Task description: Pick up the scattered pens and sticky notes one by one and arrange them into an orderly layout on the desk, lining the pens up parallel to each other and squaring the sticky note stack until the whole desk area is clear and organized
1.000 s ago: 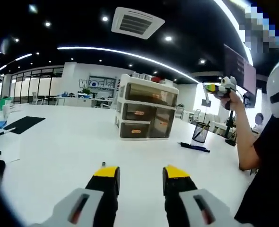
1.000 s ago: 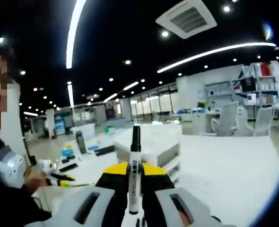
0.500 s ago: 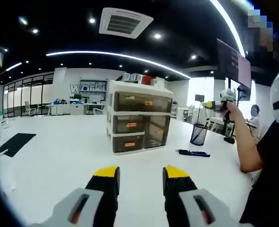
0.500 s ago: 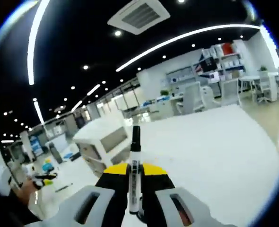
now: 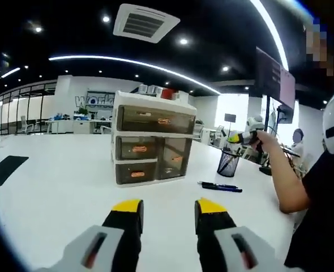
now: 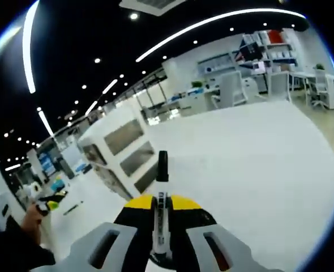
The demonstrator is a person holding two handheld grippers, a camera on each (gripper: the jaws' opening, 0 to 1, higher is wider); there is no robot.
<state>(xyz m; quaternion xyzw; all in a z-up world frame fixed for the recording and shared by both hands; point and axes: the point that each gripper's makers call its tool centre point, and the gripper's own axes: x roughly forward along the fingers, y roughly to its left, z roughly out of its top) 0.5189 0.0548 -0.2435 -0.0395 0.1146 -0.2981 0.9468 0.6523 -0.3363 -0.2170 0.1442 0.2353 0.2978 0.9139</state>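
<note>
Left gripper view now has the three-drawer organizer [image 5: 150, 143] sitting further left in the picture than half a second ago, and the mesh pen cup [image 5: 228, 162] and the dark pens [image 5: 220, 186] lying on the white desk [image 5: 59, 192] have slid left with it, so the camera has swung. The left gripper [image 5: 168, 207] hovers over the desk's near edge, jaws spread with bare desk between the yellow tips. Off to the right the person's hand carries the right gripper [image 5: 247, 131] above the pen cup, lower in the picture than before.

Right gripper view tips further down than before: more desk [image 6: 257, 164], less ceiling, and the drawer organizer [image 6: 124, 150] looms larger at left. The right gripper [image 6: 162, 205] pinches a marker [image 6: 161, 209] upright between its jaws: white barrel with dark printing, black cap pointing away from the camera. It is held in the air above the desk, unchanged in the grip.
</note>
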